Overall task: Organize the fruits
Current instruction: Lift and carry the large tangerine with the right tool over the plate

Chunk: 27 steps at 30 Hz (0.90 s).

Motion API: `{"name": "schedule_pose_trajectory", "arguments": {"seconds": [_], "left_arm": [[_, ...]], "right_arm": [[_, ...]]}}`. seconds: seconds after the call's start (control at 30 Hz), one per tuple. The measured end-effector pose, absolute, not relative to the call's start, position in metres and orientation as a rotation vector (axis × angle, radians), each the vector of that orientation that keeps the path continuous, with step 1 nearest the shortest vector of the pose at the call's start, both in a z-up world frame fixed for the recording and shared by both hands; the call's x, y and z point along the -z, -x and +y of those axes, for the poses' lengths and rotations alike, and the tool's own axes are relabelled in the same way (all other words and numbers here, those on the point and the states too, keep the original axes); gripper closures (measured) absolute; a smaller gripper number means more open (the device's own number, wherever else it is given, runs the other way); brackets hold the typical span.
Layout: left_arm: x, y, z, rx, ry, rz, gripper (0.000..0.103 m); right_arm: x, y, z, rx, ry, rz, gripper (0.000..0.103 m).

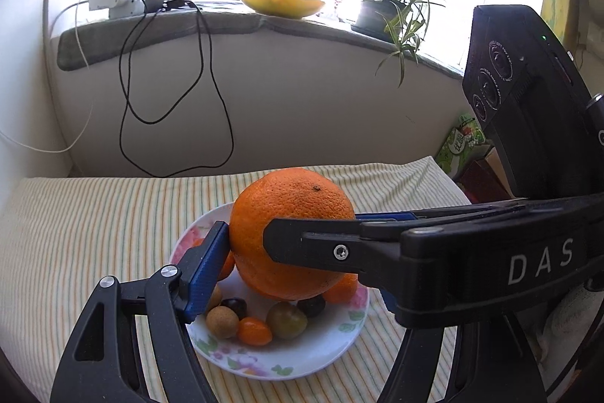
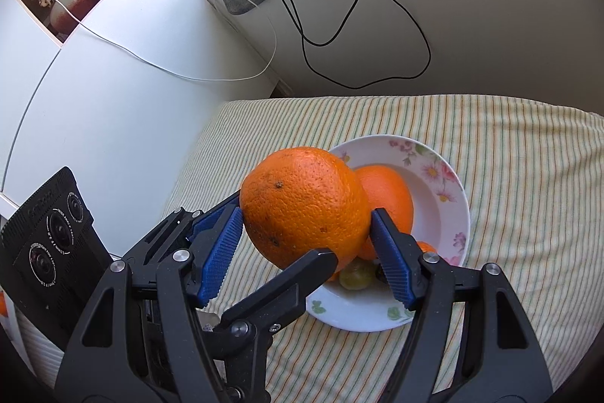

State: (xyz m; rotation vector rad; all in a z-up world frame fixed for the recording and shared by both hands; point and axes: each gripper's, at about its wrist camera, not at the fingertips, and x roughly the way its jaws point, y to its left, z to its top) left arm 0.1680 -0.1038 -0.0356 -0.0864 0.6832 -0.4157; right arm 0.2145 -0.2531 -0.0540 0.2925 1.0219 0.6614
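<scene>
Your left tongs and your right tongs are both clamped on the same big orange, and they cross each other around it. The left blue pad of the left tongs presses its side; the opposite finger is hidden behind the right tongs. From the right wrist, both blue pads of the right tongs touch the orange's flanks. The orange hangs clear of the flowered plate, which lies just below and beyond the tongs on the striped tabletop. A second orange sits in the plate behind the held one, with small fruits under the tongs.
</scene>
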Motion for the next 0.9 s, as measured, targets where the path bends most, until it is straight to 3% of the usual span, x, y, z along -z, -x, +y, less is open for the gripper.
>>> {"name": "schedule_pose_trajectory", "arguments": {"seconds": [0.9], "left_arm": [[0.047,-0.197,-0.164,0.429,-0.107,0.719,0.032]], "right_arm": [[0.075,-0.251,-0.327,-0.63,-0.463,1.019,0.03]]}}
